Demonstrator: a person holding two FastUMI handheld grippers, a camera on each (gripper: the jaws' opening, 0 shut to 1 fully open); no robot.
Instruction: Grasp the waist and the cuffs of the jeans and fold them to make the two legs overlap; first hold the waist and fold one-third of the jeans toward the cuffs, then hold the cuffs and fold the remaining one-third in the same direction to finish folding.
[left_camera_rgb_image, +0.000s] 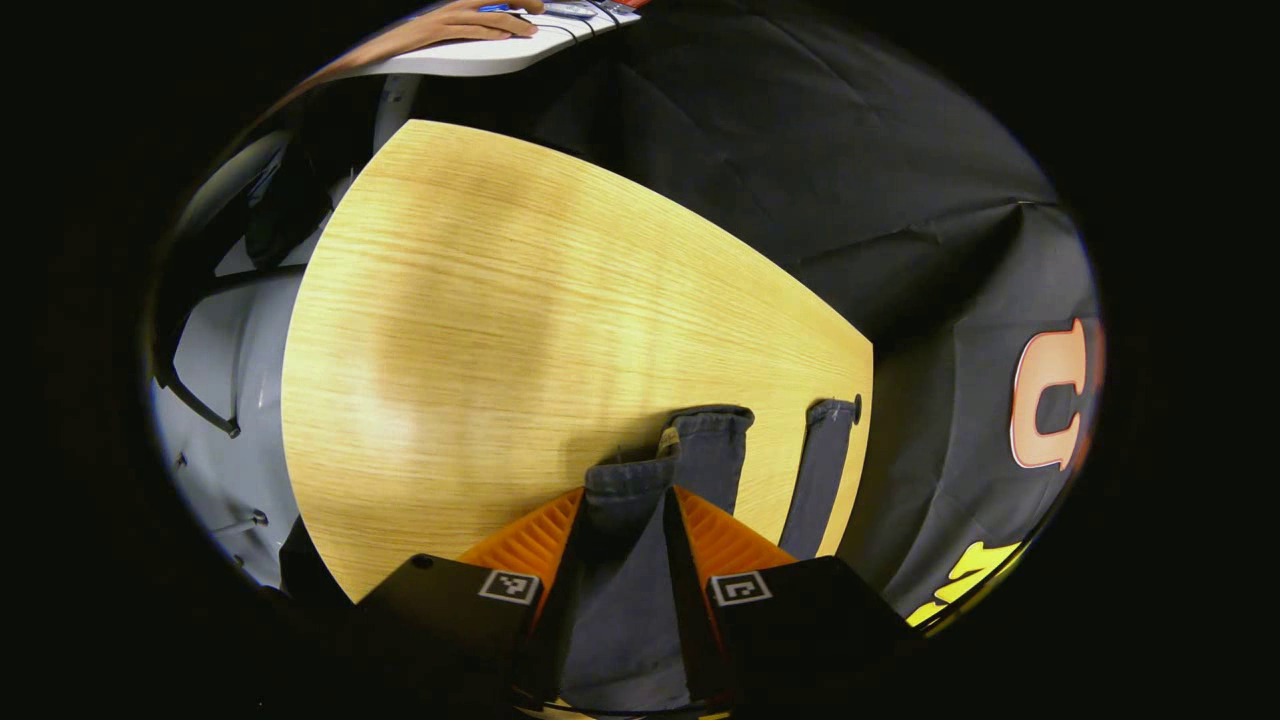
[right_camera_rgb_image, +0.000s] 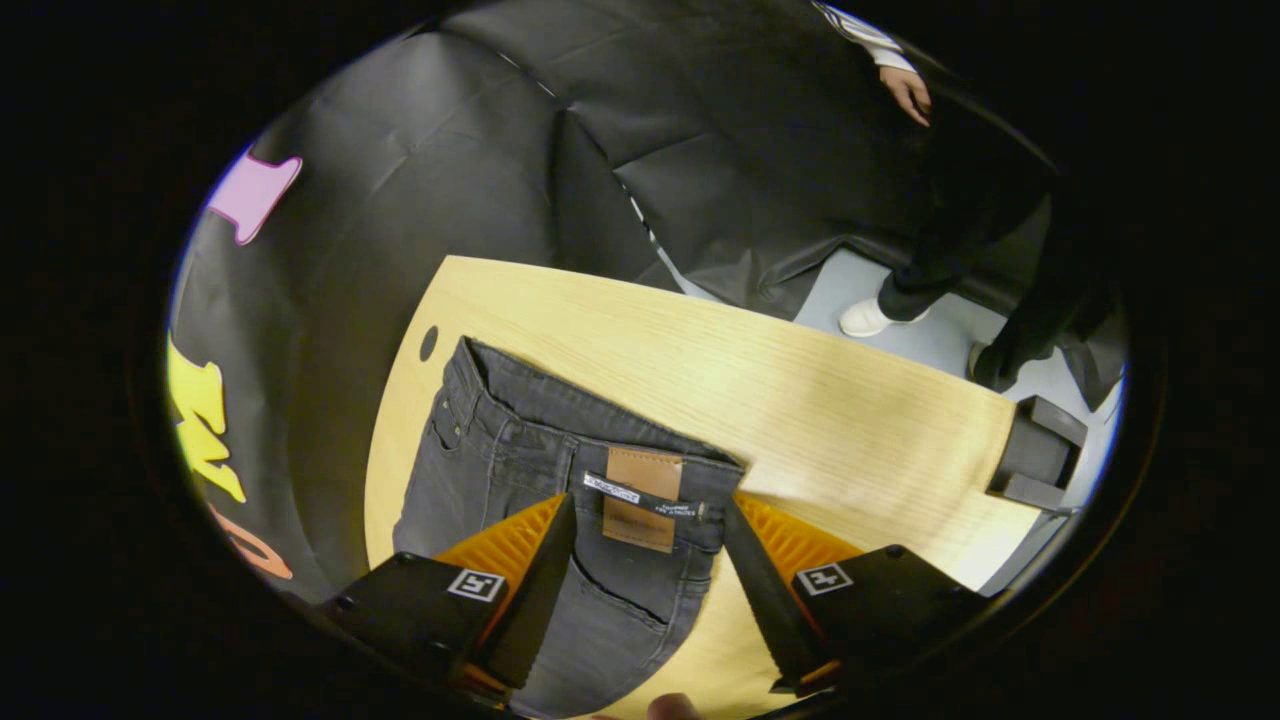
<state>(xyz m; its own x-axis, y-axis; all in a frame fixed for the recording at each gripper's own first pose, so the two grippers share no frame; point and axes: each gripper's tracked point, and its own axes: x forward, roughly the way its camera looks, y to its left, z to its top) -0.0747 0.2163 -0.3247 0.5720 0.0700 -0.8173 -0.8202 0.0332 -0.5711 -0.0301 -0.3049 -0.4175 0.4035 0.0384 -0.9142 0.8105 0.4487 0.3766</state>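
Left gripper view: the left tongs (left_camera_rgb_image: 622, 525) are seen narrowed on a hemmed cuff (left_camera_rgb_image: 628, 478) of the dark grey jeans (left_camera_rgb_image: 715, 450), lying on the wood-grain table (left_camera_rgb_image: 480, 330).

Right gripper view: the right tongs (right_camera_rgb_image: 650, 545) are held wide astride the waistband, where a tan leather patch (right_camera_rgb_image: 642, 498) is stitched; its writing cannot be read.

Recording booth, black cloth wall (right_camera_rgb_image: 760, 150) (draped), wooden table (left_camera_rgb_image: 500, 330)

Matt dark denim jeans (right_camera_rgb_image: 520, 470) with a leather-look waist patch (right_camera_rgb_image: 642, 484) – on a smooth, light wood-grain table (left_camera_rgb_image: 500, 330).
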